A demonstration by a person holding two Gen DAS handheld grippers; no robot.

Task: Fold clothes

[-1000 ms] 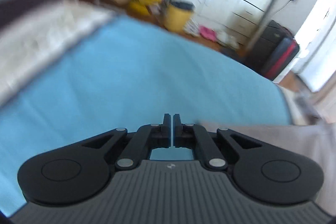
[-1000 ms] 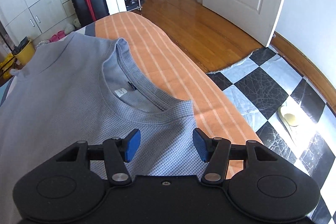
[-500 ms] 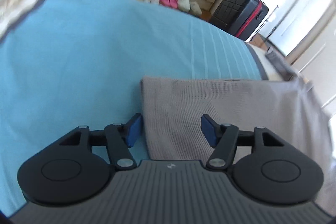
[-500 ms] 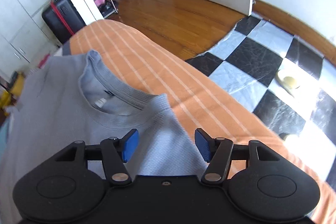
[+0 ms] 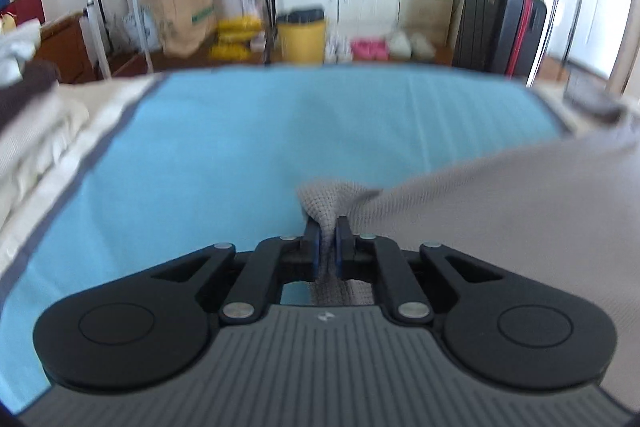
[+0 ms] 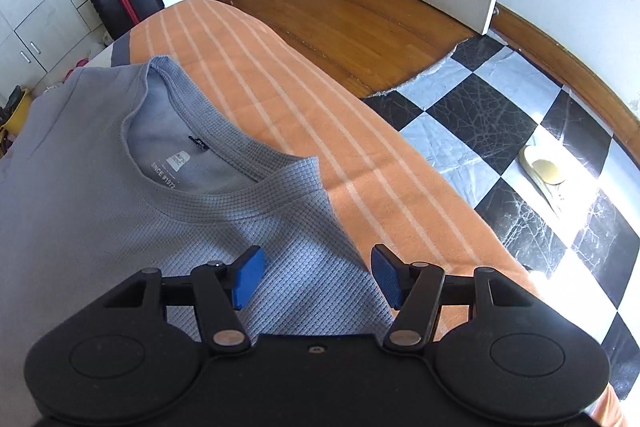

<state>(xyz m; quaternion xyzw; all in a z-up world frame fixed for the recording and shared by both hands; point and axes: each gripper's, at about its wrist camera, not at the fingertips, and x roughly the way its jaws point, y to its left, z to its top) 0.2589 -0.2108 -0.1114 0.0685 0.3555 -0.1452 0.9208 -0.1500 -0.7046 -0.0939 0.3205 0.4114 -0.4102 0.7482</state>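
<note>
A grey waffle-knit shirt (image 6: 100, 211) lies flat on the bed, its round collar and label facing up. My right gripper (image 6: 318, 273) is open, its blue pads just above the shirt's shoulder near the collar. In the left wrist view my left gripper (image 5: 328, 247) is shut on a corner of the grey shirt (image 5: 500, 211), which bunches up between the pads and lifts off the blue sheet (image 5: 248, 147).
The bed has an orange striped cover (image 6: 320, 131) on the right side, beside wooden and checkered floor with a slipper (image 6: 544, 171). Folded pale bedding (image 5: 36, 135) lies at the left. A black suitcase (image 5: 500, 27) and a yellow bin (image 5: 300, 35) stand beyond the bed.
My left gripper opened over the shirt's bottom corner, then shut on it and lifted it. My right gripper stayed open and shifted slightly over the shoulder.
</note>
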